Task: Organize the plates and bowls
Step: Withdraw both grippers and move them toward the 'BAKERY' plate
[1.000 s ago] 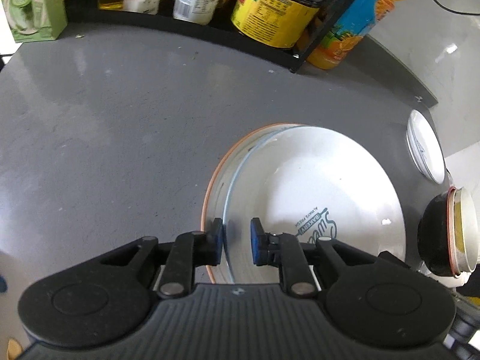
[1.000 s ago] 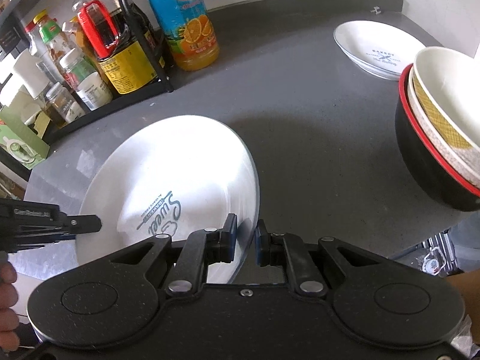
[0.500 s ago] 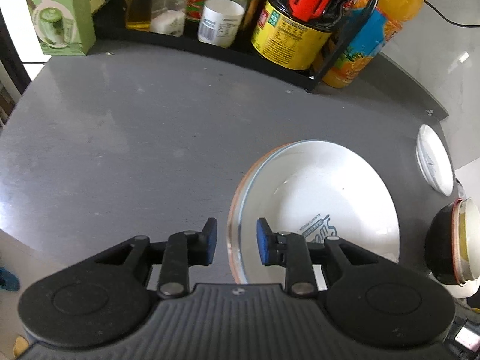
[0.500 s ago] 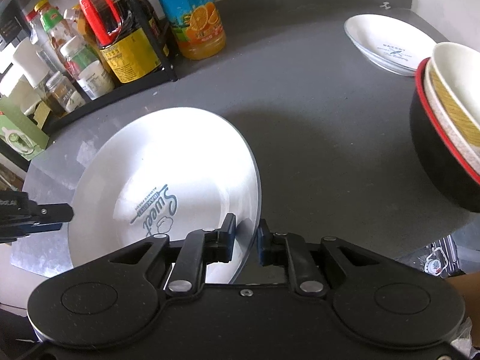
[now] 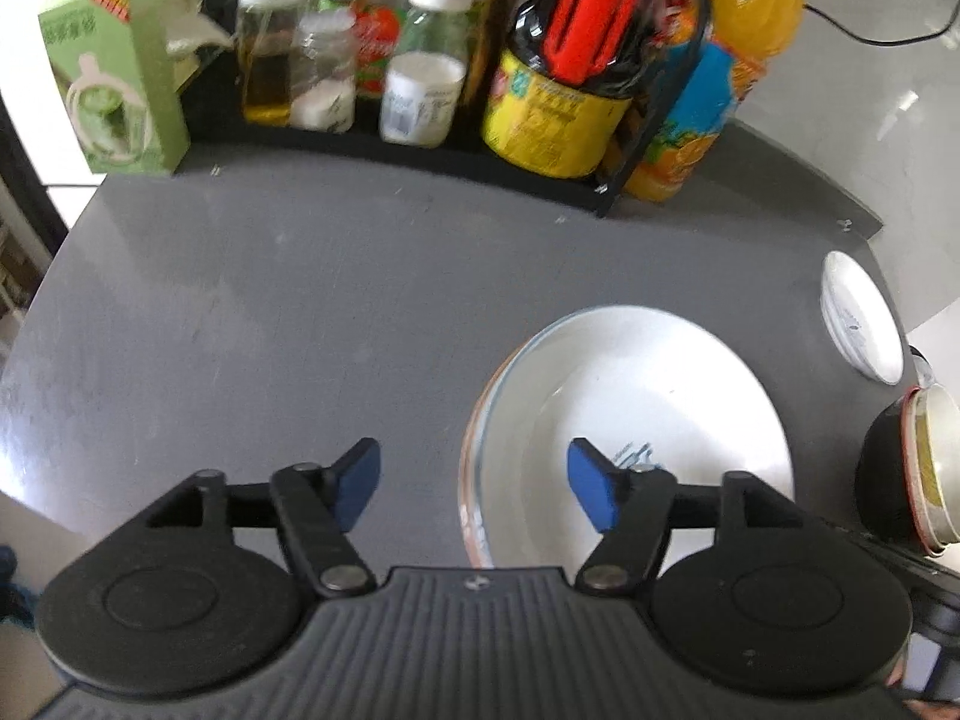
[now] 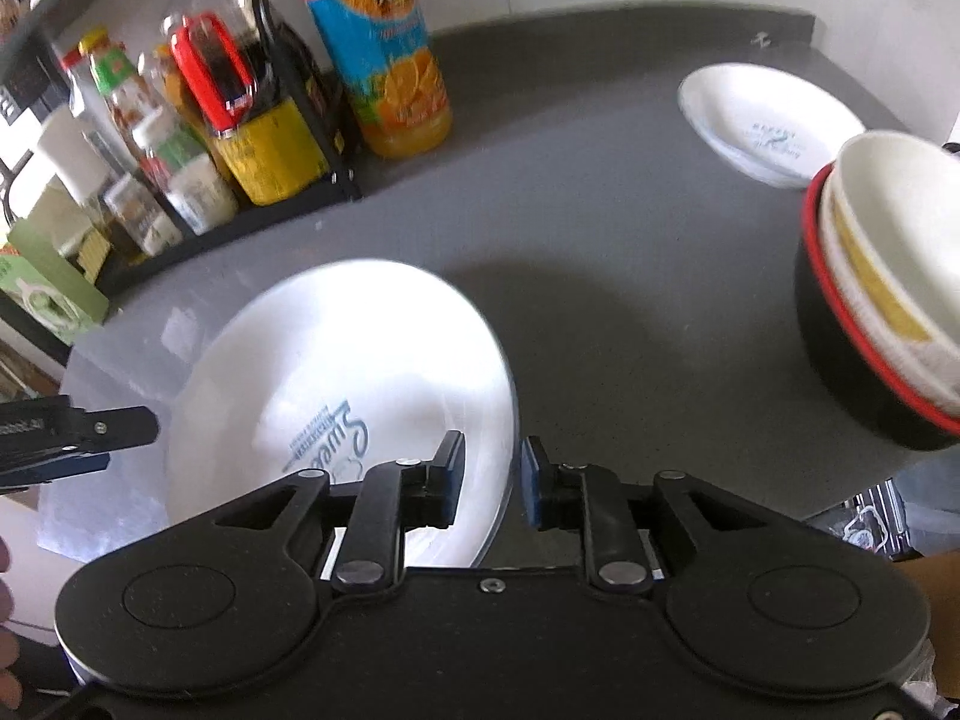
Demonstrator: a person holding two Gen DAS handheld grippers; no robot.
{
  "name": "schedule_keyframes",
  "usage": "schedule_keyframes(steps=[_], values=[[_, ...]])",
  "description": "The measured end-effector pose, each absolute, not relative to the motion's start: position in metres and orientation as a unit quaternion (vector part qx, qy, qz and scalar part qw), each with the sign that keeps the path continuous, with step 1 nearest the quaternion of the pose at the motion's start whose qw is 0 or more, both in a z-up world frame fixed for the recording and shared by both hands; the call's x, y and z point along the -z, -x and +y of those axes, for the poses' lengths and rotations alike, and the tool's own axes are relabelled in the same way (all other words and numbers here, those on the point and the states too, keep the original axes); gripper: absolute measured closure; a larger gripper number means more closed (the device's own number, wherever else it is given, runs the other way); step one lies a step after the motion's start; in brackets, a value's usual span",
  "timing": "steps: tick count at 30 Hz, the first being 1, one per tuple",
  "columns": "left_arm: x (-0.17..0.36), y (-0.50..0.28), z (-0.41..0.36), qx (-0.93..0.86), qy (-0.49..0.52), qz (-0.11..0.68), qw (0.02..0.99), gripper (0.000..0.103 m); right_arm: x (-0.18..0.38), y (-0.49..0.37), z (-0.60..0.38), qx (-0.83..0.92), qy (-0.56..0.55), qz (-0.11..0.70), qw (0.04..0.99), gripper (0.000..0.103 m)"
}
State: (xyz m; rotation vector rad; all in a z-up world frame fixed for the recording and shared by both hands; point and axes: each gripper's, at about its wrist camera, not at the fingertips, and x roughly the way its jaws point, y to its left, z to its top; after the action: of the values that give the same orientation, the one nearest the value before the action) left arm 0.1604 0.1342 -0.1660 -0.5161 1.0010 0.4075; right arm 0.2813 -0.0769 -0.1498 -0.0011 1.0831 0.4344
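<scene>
**Big plate pinched at its edge on a grey bench**

A grey bench (image 5: 360,300) carries a rack of bottles (image 5: 420,78) along its far edge, well ahead of both tongs. The left tongs (image 5: 468,483) stand wide apart and hold nothing; the large white plate (image 5: 648,396) lies just ahead and to their right, its near rim between the blue pads. The right tongs (image 6: 487,479) sit narrow, with the plate's (image 6: 336,384) right rim between their pads; whether the pads press it is unclear. Far ahead to their right lies a small white plate (image 6: 762,120); nearer on the right stands a stack of bowls (image 6: 870,312), black outermost.
</scene>
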Motion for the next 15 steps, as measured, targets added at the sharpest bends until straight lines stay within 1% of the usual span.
schedule_keyframes(steps=[2, 3, 4, 5, 6, 7, 8, 12, 14, 15], values=[[0.163, -0.165, 0.13, -0.182, 0.239, 0.468, 0.831, 0.033, 0.14, -0.281, -0.082, -0.199, -0.004, 0.503, 0.841, 0.065], [0.161, -0.167, 0.129, -0.176, 0.24, 0.464, 0.835, 0.033, 0.134, -0.281, -0.086, -0.197, -0.008, 0.497, 0.845, 0.061], [0.158, -0.169, 0.127, -0.169, 0.243, 0.457, 0.839, 0.033, 0.128, -0.281, -0.091, -0.194, -0.012, 0.49, 0.85, 0.055], [0.155, -0.171, 0.126, -0.162, 0.245, 0.45, 0.843, 0.033, 0.122, -0.281, -0.095, -0.192, -0.016, 0.483, 0.854, 0.052], [0.151, -0.173, 0.123, -0.158, 0.241, 0.444, 0.848, 0.033, 0.115, -0.282, -0.101, -0.19, -0.019, 0.475, 0.859, 0.05], [0.147, -0.176, 0.12, -0.156, 0.234, 0.44, 0.853, 0.033, 0.11, -0.283, -0.106, -0.185, -0.019, 0.469, 0.863, 0.045], [0.143, -0.18, 0.115, -0.155, 0.225, 0.435, 0.858, 0.033, 0.104, -0.285, -0.111, -0.179, -0.019, 0.463, 0.868, 0.043], [0.127, -0.193, 0.103, -0.137, 0.214, 0.417, 0.873, 0.031, 0.085, -0.294, -0.131, -0.166, -0.028, 0.441, 0.881, 0.039], [0.121, -0.201, 0.096, -0.13, 0.211, 0.415, 0.875, 0.023, 0.078, -0.299, -0.143, -0.159, -0.042, 0.431, 0.887, 0.033], [0.119, -0.206, 0.092, -0.124, 0.209, 0.415, 0.877, 0.017, 0.074, -0.302, -0.15, -0.156, -0.052, 0.425, 0.89, 0.031]])
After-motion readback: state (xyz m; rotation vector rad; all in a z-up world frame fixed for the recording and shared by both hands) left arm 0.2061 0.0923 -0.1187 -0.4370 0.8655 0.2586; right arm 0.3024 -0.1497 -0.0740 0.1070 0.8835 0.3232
